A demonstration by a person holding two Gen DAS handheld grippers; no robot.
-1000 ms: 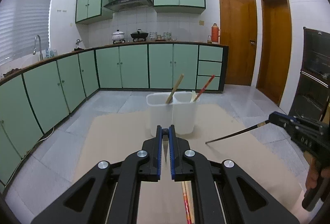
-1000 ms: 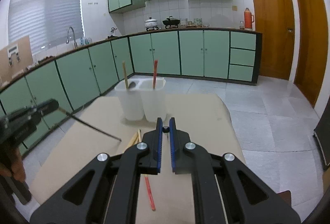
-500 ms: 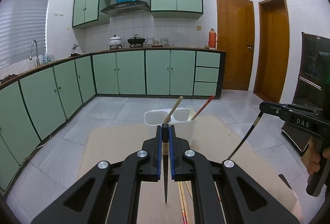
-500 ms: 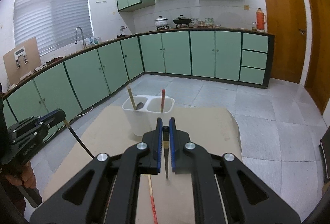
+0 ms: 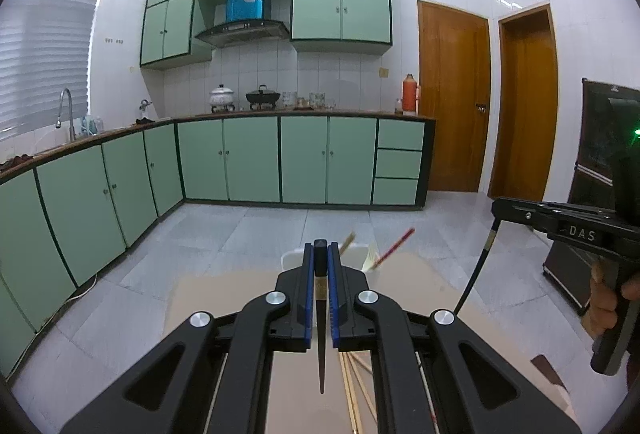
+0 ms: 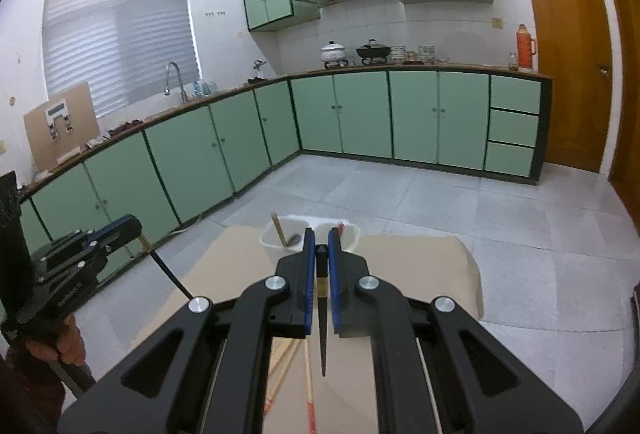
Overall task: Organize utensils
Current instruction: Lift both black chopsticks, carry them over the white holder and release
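Left gripper (image 5: pixel 320 254) clamped on 1 black chopstick (image 5: pixel 321 346), tip hanging down. Right gripper (image 6: pixel 320 240) clamped on 1 black chopstick (image 6: pixel 322 330), same attitude. White holder (image 6: pixel 352 234) near table's (image 6: pixel 432 274) far edge; loose chopsticks (image 6: pixel 309 386) at near edge.

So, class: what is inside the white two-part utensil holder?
In the white holder: a wooden stick and dark spoon-like item in one compartment, a red chopstick in the other. The tongs cover the rest.
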